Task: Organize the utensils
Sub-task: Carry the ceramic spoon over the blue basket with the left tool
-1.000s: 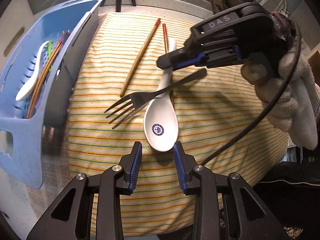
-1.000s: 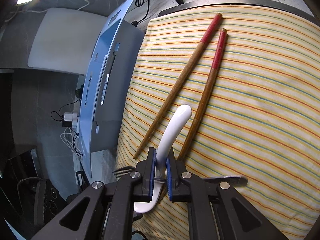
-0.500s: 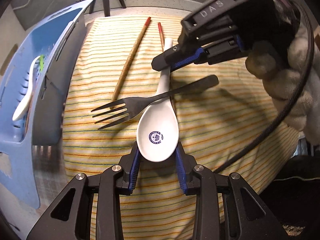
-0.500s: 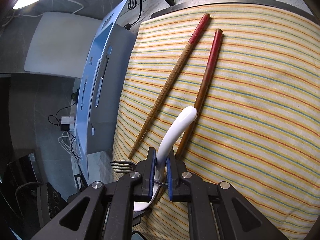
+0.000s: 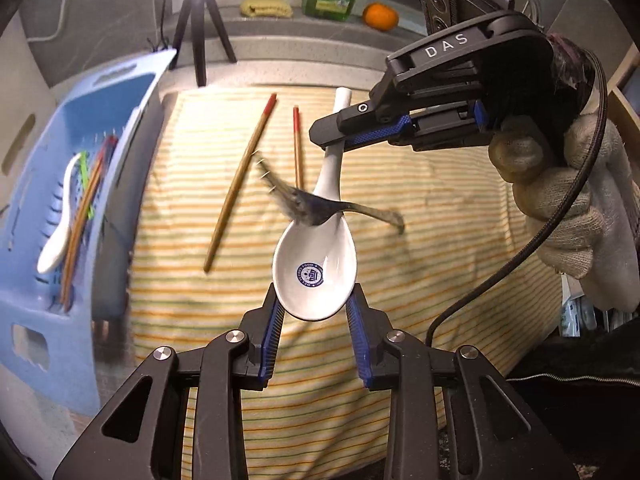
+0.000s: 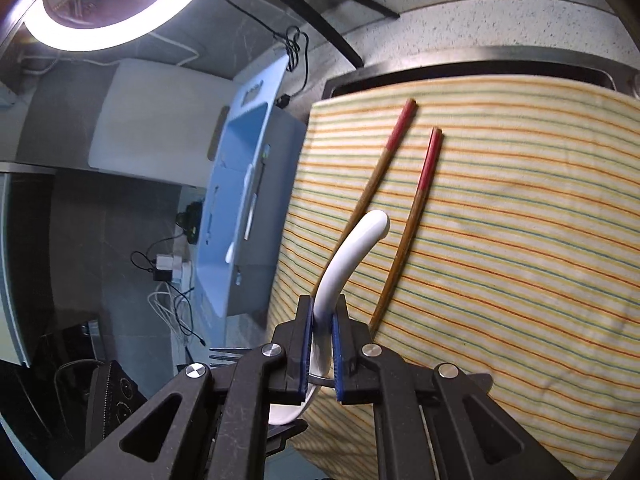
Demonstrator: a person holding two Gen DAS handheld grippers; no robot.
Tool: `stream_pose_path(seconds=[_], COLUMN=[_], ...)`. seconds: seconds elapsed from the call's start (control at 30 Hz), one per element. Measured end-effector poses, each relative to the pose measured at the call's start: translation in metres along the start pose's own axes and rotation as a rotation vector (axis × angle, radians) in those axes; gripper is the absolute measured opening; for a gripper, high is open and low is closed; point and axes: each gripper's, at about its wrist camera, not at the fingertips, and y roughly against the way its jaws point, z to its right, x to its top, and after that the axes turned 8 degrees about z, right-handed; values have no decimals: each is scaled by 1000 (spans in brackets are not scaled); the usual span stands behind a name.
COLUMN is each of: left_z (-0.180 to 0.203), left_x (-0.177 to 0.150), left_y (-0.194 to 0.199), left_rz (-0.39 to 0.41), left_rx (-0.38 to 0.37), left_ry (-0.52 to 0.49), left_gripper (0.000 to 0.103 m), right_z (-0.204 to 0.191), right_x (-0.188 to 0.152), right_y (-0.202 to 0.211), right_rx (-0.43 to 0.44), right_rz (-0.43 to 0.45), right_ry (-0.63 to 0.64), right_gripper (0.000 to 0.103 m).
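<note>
1. White ceramic spoon [image 5: 316,268], blue emblem in bowl; bowl between left tongs [image 5: 314,312], pads against its sides; handle clamped in right tongs [image 5: 332,142].
2. Metal fork [image 5: 320,206], blurred, lying across the spoon's neck.
3. Two red-tipped chopsticks [image 5: 240,184] on striped cloth [image 5: 440,248].
4. Blue basket [image 5: 132,92], left, holding a white spoon and sticks.
5. Gloved hand [image 5: 568,208], right.

basket [image 5: 132,128] left of cloth [image 5: 440,208] — chopsticks [image 5: 240,184] on it.

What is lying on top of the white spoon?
A dark metal fork, blurred, lies across the white spoon where handle meets bowl. Whether it touches the spoon's hidden underside cannot be seen.
</note>
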Motion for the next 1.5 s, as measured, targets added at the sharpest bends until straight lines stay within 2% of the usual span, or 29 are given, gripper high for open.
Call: stream_pose_path(seconds=[0.3,0.57,1.03,1.5], left_z=[1,-19,-74,-142], left_x=[19,20,11,19], left_y=[25,41,61,46], left_rz=[66,102,121,108], left_rx=[22,60,87,62], left_ry=[-19,0,71,115], left_gripper=[29,29,29,27], right_z=[-21,-55,-103,-136], right_x=[7,12,19,52], right_y=[21,12,-44,-108], right_rx=[54,94,111,24], right_rz=[53,54,11,-5], right_ry=[16,62,91,113], right_gripper=[8,8,8,8])
